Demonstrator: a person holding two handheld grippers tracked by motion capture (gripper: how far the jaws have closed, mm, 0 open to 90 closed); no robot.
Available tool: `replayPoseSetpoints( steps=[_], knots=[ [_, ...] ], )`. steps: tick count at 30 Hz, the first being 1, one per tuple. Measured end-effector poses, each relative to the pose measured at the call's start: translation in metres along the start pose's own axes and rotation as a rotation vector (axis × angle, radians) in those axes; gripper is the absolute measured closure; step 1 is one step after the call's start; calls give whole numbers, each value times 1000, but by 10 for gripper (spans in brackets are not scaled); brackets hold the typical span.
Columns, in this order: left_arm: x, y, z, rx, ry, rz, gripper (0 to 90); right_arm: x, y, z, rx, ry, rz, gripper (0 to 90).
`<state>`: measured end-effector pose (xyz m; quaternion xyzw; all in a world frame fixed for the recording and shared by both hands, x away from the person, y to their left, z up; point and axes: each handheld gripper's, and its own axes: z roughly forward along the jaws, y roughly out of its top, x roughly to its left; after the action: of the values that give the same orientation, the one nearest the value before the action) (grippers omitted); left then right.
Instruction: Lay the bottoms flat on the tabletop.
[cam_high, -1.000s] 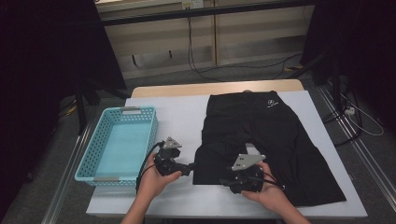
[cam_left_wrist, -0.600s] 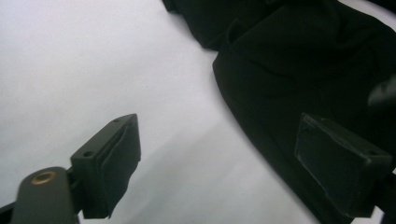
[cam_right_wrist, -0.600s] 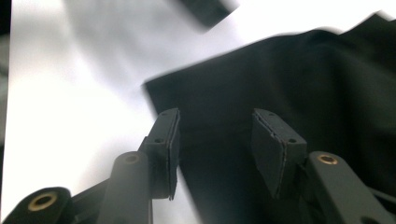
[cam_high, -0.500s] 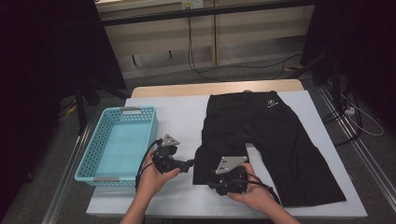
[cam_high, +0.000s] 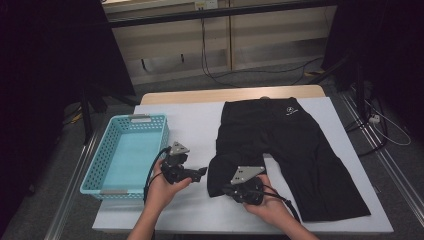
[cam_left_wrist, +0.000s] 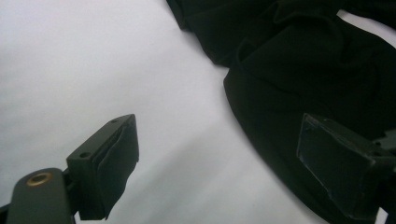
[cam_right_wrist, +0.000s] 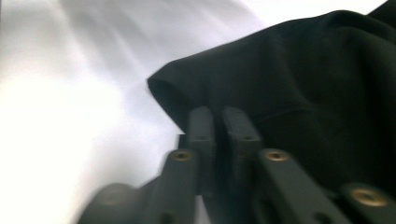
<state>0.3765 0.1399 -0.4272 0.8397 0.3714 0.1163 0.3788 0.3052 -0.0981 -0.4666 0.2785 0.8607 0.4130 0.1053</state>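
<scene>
Black shorts (cam_high: 290, 135) lie flat on the white table (cam_high: 192, 125), waistband at the far side. My right gripper (cam_high: 223, 190) is at the near corner of the left leg's hem. Its jaws have just been closing and now stand nearly together. In the right gripper view, my right gripper (cam_right_wrist: 218, 114) pinches the edge of the black shorts (cam_right_wrist: 303, 79). My left gripper (cam_high: 202, 172) hovers just left of that hem. In the left gripper view, my left gripper (cam_left_wrist: 217, 126) is open wide with nothing between its pads, one jaw over the table and the other over the shorts (cam_left_wrist: 289, 60).
A teal plastic basket (cam_high: 147, 119) with nothing in it stands on the table's left part, close to my left hand. The table's front edge runs just below both hands. Beyond the table are dark floor, cables and furniture legs.
My right hand has slid left along the hem to the left leg's corner and its jaws have closed on the fabric. The left hand has stayed in place.
</scene>
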Motion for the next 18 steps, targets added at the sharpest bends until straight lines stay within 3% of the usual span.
replayPoseSetpoints(
  steps=[4,11,18],
  knots=[
    [-2,1,0,-2,3,14,138,-2,0,0,-2,16,14,889],
    [-2,-2,4,-14,15,-9,130,0,-3,-6,-2,62,41,897],
    [-6,-2,10,-3,9,-34,130,9,-7,-15,25,105,-5,897]
  ],
)
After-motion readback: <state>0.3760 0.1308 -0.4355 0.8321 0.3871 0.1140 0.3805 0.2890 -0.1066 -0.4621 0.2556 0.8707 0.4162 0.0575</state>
